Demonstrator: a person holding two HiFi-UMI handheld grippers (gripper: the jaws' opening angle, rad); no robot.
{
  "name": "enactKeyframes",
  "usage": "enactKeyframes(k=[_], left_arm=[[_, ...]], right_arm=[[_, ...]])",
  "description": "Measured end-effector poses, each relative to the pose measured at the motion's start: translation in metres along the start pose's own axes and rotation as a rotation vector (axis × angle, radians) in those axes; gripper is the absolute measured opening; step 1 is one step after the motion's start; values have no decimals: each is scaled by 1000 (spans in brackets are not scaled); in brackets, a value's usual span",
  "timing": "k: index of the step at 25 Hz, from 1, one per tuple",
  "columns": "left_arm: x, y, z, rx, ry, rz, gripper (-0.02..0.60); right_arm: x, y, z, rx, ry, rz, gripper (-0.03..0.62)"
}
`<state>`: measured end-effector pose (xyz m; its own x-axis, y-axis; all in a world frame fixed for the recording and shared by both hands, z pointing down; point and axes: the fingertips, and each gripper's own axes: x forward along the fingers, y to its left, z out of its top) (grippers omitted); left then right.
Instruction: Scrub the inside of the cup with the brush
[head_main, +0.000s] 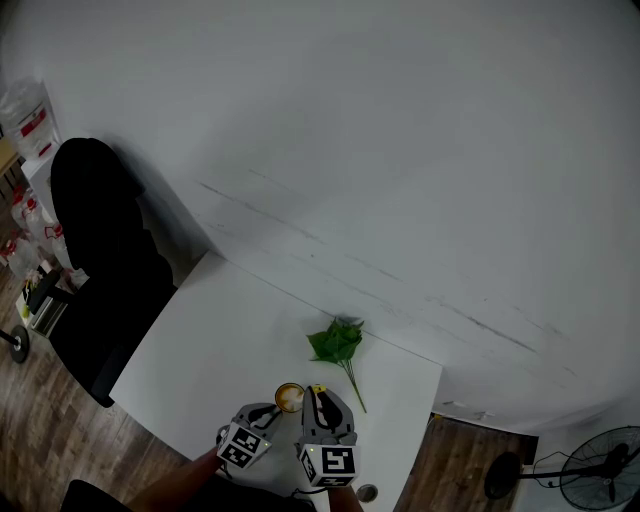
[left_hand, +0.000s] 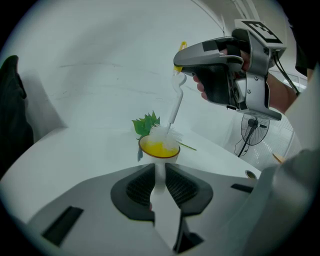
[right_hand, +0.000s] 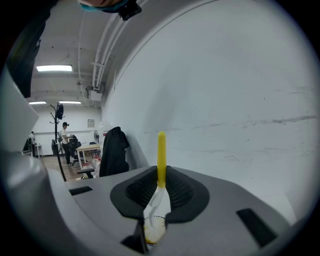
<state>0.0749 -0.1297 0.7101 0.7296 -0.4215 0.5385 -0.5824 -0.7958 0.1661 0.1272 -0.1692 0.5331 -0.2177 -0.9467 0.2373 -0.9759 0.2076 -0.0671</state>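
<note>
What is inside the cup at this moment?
The head of the brush: its white bristles fill the mouth of the cup, with the yellow inner wall showing around them. The cup's bottom is covered by bristles and rim.

Nothing is reading as words or numbers anywhere. Black-and-white square markers (head_main: 340, 463) are showing on the cube (head_main: 326, 455) of the right gripper (head_main: 318, 392), lower centre. A red-labelled package (head_main: 33, 120), upper left, is showing too blurred to read.
</note>
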Motion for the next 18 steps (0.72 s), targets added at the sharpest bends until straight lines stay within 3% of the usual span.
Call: enactKeyframes(k=[5, 13, 18], left_arm=[[-1, -1, 0, -3, -2, 3, 80], [-1, -1, -1, -4, 1, 9, 80], [-3, -2, -1, -4, 12, 28, 81]], right_arm=[[-8, 4, 20, -43, -40, 9, 65], [-29, 0, 65, 18, -182, -14, 65], [-51, -4, 77, -36, -177, -31, 65]])
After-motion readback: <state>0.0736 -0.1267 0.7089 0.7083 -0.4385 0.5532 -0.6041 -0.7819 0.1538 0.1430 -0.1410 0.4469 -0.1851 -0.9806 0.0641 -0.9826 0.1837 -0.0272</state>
